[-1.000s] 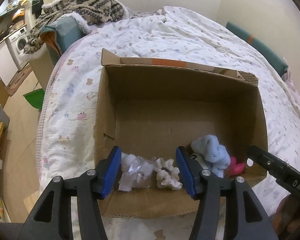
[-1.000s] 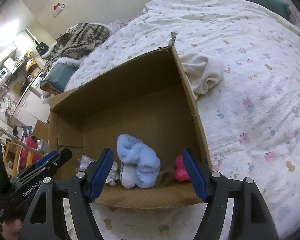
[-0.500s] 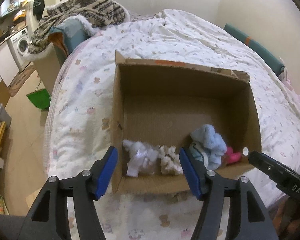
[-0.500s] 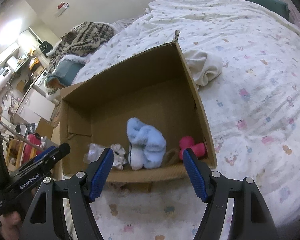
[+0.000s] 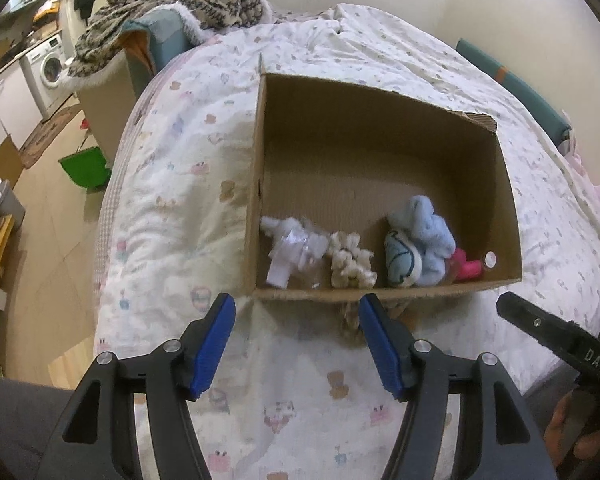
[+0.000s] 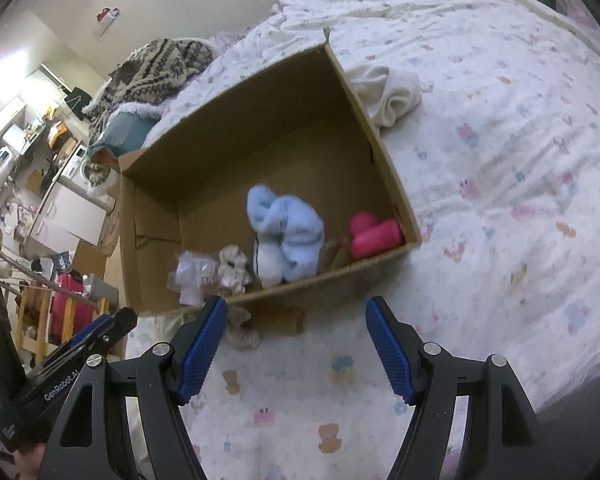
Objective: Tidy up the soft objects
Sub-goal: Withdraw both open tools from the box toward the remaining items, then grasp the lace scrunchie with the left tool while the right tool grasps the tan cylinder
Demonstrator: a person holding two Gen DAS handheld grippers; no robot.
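While both sets of jaws are held wide apart with nothing between them, the left gripper (image 5: 296, 340) and right gripper (image 6: 296, 344) are seen above the quilt (image 6: 500, 160); beyond, a cardboard box (image 5: 380, 120) holds a blue plush (image 6: 286, 232), pink toy (image 6: 374, 234) and white scrunchie (image 5: 350, 262) along its near wall

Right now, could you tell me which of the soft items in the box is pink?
The pink item sits in the right near corner of the cardboard box, beside the light blue fluffy bundle; the other two pieces are white or cream.
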